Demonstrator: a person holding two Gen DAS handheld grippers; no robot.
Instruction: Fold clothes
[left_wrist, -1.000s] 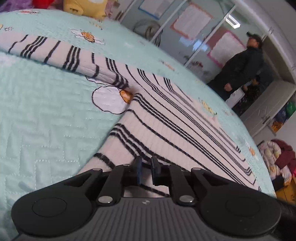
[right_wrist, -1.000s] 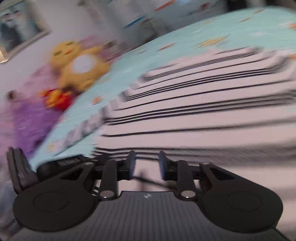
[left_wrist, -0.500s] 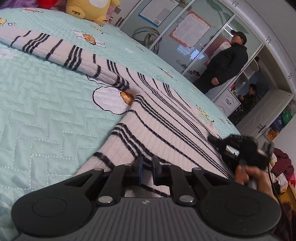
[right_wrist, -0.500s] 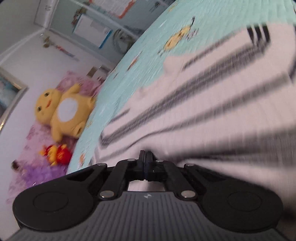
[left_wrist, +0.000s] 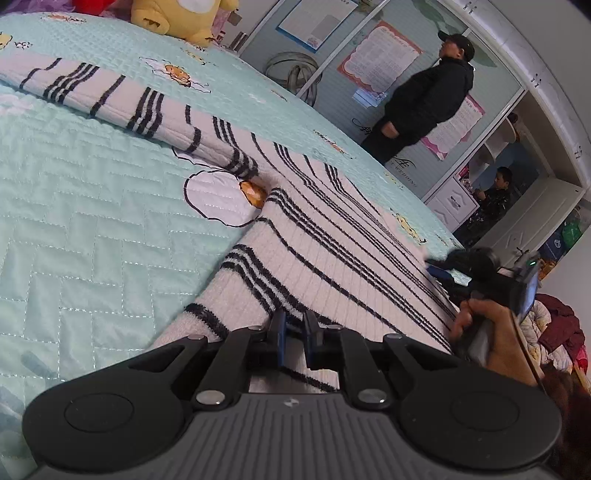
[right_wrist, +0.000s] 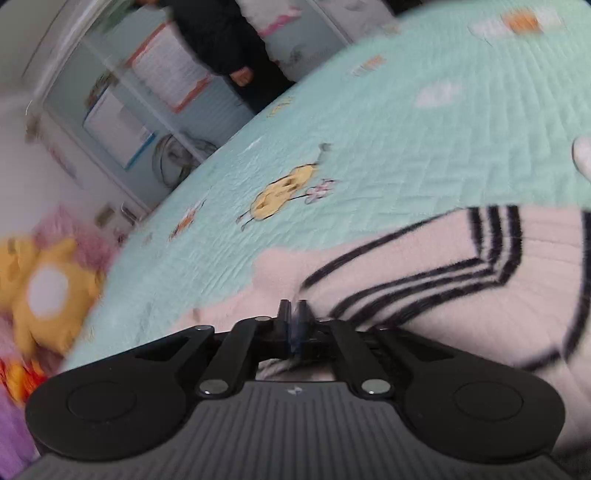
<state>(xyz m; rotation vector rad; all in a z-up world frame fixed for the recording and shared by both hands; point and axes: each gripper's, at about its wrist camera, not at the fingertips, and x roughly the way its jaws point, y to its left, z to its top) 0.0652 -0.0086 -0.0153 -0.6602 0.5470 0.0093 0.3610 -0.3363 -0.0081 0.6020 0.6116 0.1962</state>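
Two grippers, left gripper (left_wrist: 294, 334) and right gripper (right_wrist: 292, 317), pinch the striped sweater's (left_wrist: 332, 236) hem on the bed (left_wrist: 92, 229), right fingers having just eased slightly; next: lift evenly, fold forward.

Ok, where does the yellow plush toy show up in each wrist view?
Left wrist: yellow plush toy at the top edge, left of centre, beyond the bed.
Right wrist: far left edge, blurred, about mid-height.
Shared landmark: the striped sweater on the teal quilt.
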